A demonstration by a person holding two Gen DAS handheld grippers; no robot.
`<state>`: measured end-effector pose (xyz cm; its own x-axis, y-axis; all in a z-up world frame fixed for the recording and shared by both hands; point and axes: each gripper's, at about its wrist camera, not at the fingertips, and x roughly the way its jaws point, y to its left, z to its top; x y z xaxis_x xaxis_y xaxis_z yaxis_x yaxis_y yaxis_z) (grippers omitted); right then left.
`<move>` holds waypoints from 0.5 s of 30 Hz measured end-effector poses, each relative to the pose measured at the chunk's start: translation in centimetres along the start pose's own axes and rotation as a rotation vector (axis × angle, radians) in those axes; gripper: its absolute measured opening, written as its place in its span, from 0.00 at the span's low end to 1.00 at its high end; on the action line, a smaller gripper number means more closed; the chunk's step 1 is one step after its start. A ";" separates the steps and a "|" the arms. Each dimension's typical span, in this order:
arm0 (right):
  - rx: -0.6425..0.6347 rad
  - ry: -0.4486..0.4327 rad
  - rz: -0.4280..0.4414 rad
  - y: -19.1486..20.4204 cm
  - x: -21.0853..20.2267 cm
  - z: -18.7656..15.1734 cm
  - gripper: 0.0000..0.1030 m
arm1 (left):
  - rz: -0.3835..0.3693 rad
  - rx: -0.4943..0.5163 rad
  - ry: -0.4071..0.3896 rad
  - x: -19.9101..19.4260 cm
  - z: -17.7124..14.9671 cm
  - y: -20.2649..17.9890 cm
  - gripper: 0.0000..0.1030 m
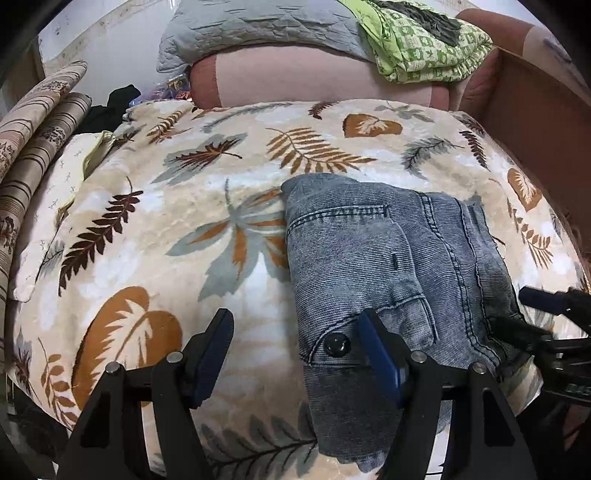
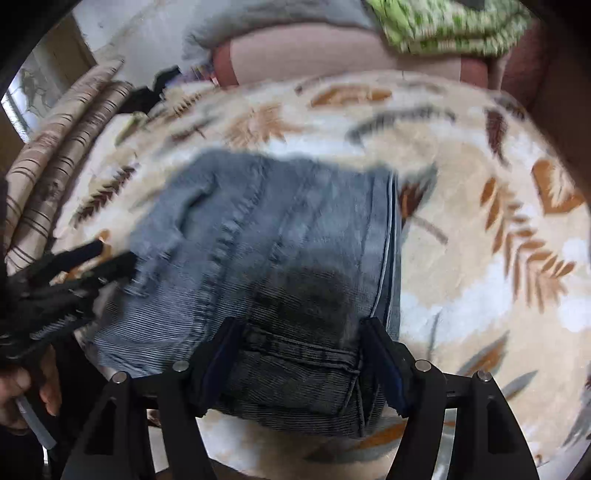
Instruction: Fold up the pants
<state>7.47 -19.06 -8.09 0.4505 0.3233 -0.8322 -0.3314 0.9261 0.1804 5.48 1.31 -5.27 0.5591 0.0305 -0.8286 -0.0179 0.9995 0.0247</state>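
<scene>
Left wrist view: the pants [image 1: 391, 266], grey-blue denim folded into a thick stack, lie on the leaf-patterned blanket [image 1: 207, 206] toward its near right part, with their near end reaching the blanket's near edge. The left gripper [image 1: 295, 350] hangs over that near edge, fingers spread wide and holding nothing; its right finger [image 1: 380, 354] is over the denim beside a dark button [image 1: 336, 345], its left finger over bare blanket. A broad stretch of blanket lies bare to the left of the stack and beyond it. The right gripper [image 1: 535, 314] reaches in at the stack's right edge.

In the blurred right wrist view, the right gripper [image 2: 299, 354] has its fingers parted, straddling the dark near end of the pants [image 2: 280, 258]; contact cannot be told.

Beyond the blanket a pink cushion [image 1: 314, 81] carries a grey quilted cloth [image 1: 258, 26] and green printed fabric [image 1: 428, 48]. Striped rolls [image 1: 40, 122] lie at the left.
</scene>
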 end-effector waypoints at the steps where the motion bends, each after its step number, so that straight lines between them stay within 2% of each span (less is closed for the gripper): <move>1: 0.002 -0.005 0.002 0.1 -0.2 -0.3 0.70 | -0.001 -0.001 0.001 0.0 -0.1 0.0 0.69; 4: -0.024 0.079 -0.019 -0.1 3.1 -1.8 0.76 | 0.013 0.000 0.014 0.8 -0.8 -0.2 0.73; 5: -0.031 0.057 -0.024 0.1 3.0 -1.9 0.77 | 0.020 0.005 0.015 1.1 -0.9 -0.2 0.73; 7: -0.020 0.070 -0.025 0.3 2.4 -1.3 0.77 | 0.012 0.004 0.011 1.0 -1.1 0.1 0.73; 9: 0.061 0.040 0.076 -1.1 0.7 -0.2 0.77 | -0.065 -0.070 -0.005 0.2 -0.6 1.5 0.73; 12: 0.214 0.016 0.168 -4.6 -0.5 0.9 0.77 | -0.191 -0.186 -0.017 0.1 0.2 3.6 0.75; 15: 0.332 0.037 0.257 -7.7 0.5 2.1 0.77 | -0.277 -0.271 0.060 2.5 1.4 4.6 0.76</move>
<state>12.04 -25.64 -8.77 0.3555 0.5504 -0.7554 -0.1410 0.8306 0.5388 7.95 5.96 -6.46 0.5244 -0.2483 -0.8145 -0.0958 0.9333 -0.3462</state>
